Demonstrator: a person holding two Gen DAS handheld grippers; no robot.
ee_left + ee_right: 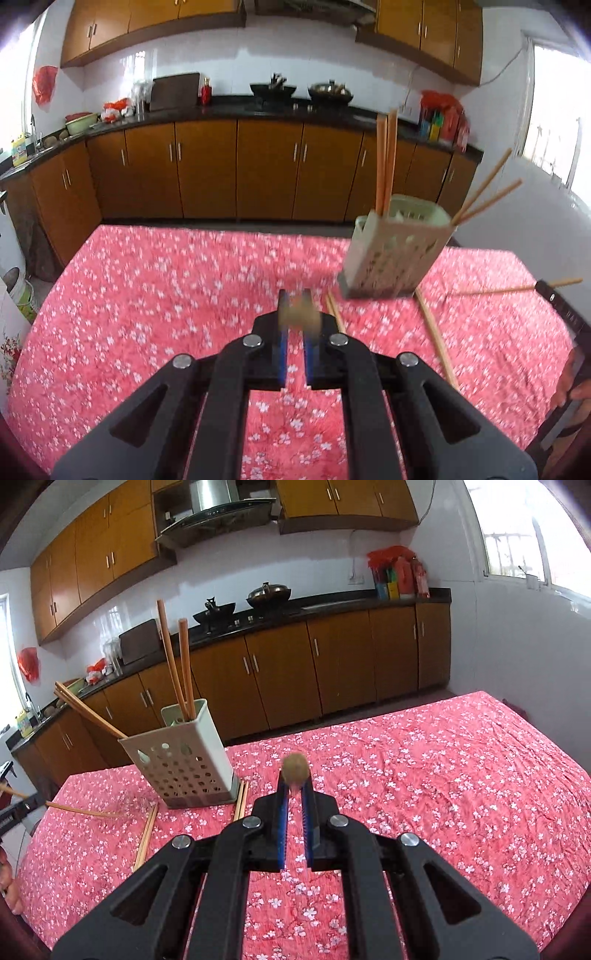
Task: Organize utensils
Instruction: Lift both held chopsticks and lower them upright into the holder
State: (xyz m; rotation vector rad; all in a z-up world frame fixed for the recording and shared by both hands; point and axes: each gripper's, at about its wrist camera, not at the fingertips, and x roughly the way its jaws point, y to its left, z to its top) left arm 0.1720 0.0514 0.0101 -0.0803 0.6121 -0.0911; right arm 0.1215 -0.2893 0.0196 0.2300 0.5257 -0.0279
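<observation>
A pale green perforated utensil holder (395,254) (184,760) stands on the pink floral tablecloth with chopsticks (386,158) (177,664) in it, two upright and two leaning. My left gripper (295,300) is shut on a chopstick (299,315) seen end-on and blurred, just left of the holder. My right gripper (294,783) is shut on another chopstick (294,768), also end-on, right of the holder. Each view shows the other gripper's chopstick (495,290) (85,810) from the side, above the cloth.
Loose chopsticks (437,343) (146,834) lie on the cloth around the holder's base, with another pair (335,310) (241,801) by it. The tablecloth (147,295) (443,775) covers the whole table. Kitchen cabinets and a dark counter run behind it.
</observation>
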